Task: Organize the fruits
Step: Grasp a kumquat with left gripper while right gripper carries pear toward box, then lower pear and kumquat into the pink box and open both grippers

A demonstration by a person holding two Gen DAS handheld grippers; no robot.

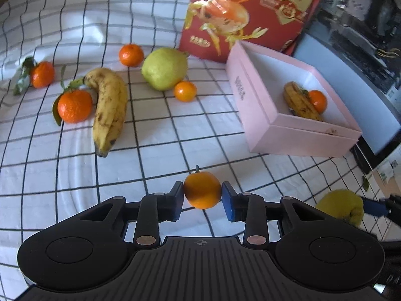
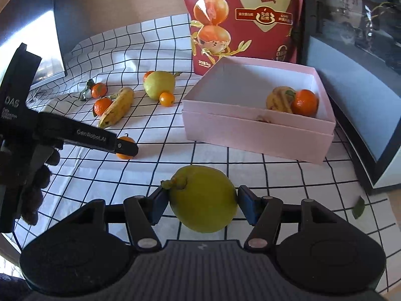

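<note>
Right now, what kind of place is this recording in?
Probably a home table: a grid-patterned tablecloth strewn with fruit, a red food bag behind a pink box, and a dark screen alongside.

On the black side of the left gripper [image 2: 126, 148], at the left of the right wrist view, white letters read "CenRobot.AI"; its body nearer the edge carries "DAS". The red bag [image 2: 250, 17] at the far side shows big Chinese characters "抗", "鸡蛋". The print on the pink box [image 1: 239, 86] is too blurred to read.

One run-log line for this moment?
left hand-held gripper: shut on small orange | right hand-held gripper: shut on yellow-green fruit | pink box: banana, orange inside
</note>
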